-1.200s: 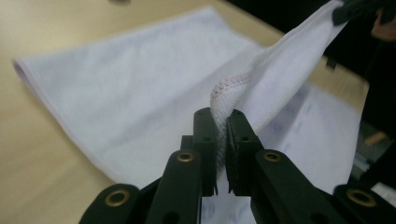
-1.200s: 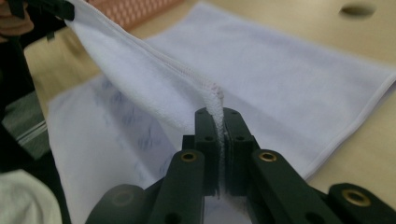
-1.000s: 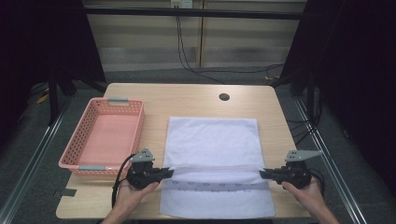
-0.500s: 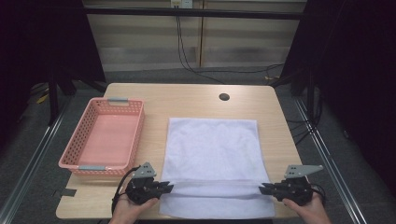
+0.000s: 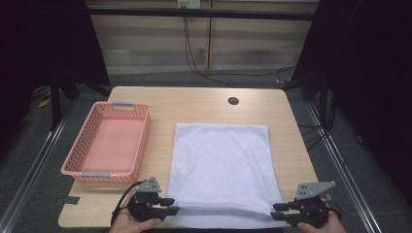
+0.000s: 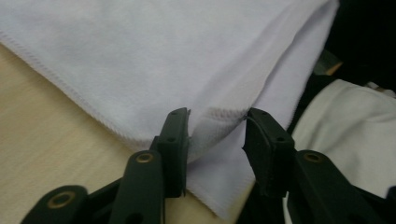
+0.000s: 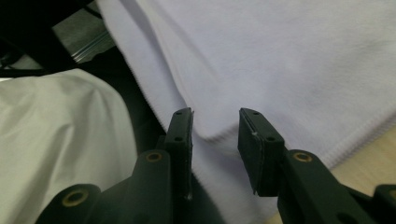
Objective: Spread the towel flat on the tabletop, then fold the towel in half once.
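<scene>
Two sets of jaws, both just been opening, each parted with a near corner of the white towel (image 5: 221, 170) loose between the pads, not pinched. Left gripper (image 5: 167, 206) at the towel's 7 o'clock corner, right gripper (image 5: 280, 211) at its 5 o'clock corner, equally near. Towel lies flat mid-worktop (image 5: 194, 104), long axis 12 to 6, near hem at the front edge. Pink basket (image 5: 77, 170) sits at 9 o'clock, apart. Backing straight out toward 6 looks safest.
</scene>
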The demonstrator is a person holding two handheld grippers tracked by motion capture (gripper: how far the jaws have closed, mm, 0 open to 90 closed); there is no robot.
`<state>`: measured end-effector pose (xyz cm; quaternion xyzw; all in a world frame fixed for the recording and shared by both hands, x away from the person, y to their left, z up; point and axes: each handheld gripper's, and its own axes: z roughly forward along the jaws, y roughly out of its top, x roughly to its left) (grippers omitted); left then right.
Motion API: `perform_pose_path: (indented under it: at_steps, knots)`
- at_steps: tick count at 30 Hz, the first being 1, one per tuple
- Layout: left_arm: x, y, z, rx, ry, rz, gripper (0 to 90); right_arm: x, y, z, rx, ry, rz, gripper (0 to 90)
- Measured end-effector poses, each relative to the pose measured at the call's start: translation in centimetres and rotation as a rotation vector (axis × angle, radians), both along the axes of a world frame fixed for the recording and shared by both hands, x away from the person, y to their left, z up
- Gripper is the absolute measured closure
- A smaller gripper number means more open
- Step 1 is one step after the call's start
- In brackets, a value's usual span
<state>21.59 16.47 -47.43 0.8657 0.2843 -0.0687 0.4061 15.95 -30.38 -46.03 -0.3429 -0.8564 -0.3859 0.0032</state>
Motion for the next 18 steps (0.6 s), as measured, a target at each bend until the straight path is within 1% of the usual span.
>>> perform_pose_path:
  at_steps: [1, 2, 3, 4, 5, 6, 7, 8, 10, 11, 12, 13, 14, 15, 16, 17, 18]
  knots:
    - [-0.2, 0.2, 0.3, -0.019, 0.007, -0.006, 58.3, -0.4, -0.1, 0.1, 0.005, -0.007, 0.001, 64.5]
    - [-0.4, 0.5, 0.6, -0.036, 0.005, -0.021, 56.8, -0.7, -0.2, 0.2, 0.011, -0.010, -0.012, 63.1]
    - [-0.5, 0.7, 0.9, -0.052, -0.005, -0.022, 55.6, -0.9, -0.4, 0.2, 0.034, -0.008, -0.015, 62.6]
    - [-0.5, 1.0, 1.1, -0.058, -0.027, -0.002, 55.4, -1.0, -0.5, 0.2, 0.046, -0.020, -0.031, 60.4]
    - [-0.1, 1.2, 1.3, -0.079, -0.032, 0.010, 54.3, -1.0, -0.7, 0.3, 0.050, -0.026, -0.049, 57.4]
    - [0.3, 1.2, 1.3, -0.100, -0.036, 0.029, 55.4, -0.8, -0.8, 0.3, 0.044, -0.044, -0.072, 55.8]
    - [0.9, 1.0, 1.3, -0.104, -0.038, 0.052, 56.0, -0.5, -0.8, 0.3, 0.039, -0.067, -0.101, 54.4]
    - [1.6, 0.7, 1.2, -0.094, -0.043, 0.064, 57.5, 0.1, -0.8, 0.3, 0.047, -0.081, -0.120, 54.0]
    - [3.2, -0.1, 0.9, -0.092, -0.050, 0.088, 58.6, 1.5, -0.8, 0.5, 0.056, -0.109, -0.158, 52.9]
    - [3.9, -0.5, 0.7, -0.077, -0.054, 0.114, 58.6, 2.3, -0.7, 0.5, 0.064, -0.123, -0.166, 52.9]
    - [4.5, -1.0, 0.5, -0.059, -0.047, 0.128, 58.0, 3.2, -0.7, 0.5, 0.070, -0.141, -0.174, 52.7]
    - [5.0, -1.5, 0.4, -0.053, -0.040, 0.120, 57.1, 4.2, -0.6, 0.5, 0.078, -0.144, -0.186, 52.0]
    - [5.4, -2.1, 0.3, -0.041, -0.041, 0.119, 57.1, 5.0, -0.5, 0.3, 0.076, -0.135, -0.197, 51.6]
    - [5.9, -2.6, 0.2, -0.024, -0.037, 0.105, 57.1, 5.8, -0.4, 0.1, 0.064, -0.138, -0.200, 51.5]
    - [6.5, -3.1, 0.0, -0.013, -0.049, 0.108, 57.4, 6.6, -0.2, -0.1, 0.054, -0.143, -0.205, 50.7]
    - [7.1, -3.4, 0.0, -0.016, -0.056, 0.127, 58.3, 7.4, 0.1, -0.3, 0.044, -0.139, -0.203, 49.6]
    - [7.9, -3.7, -0.2, -0.027, -0.047, 0.139, 58.2, 8.1, 0.3, -0.5, 0.034, -0.142, -0.207, 48.7]
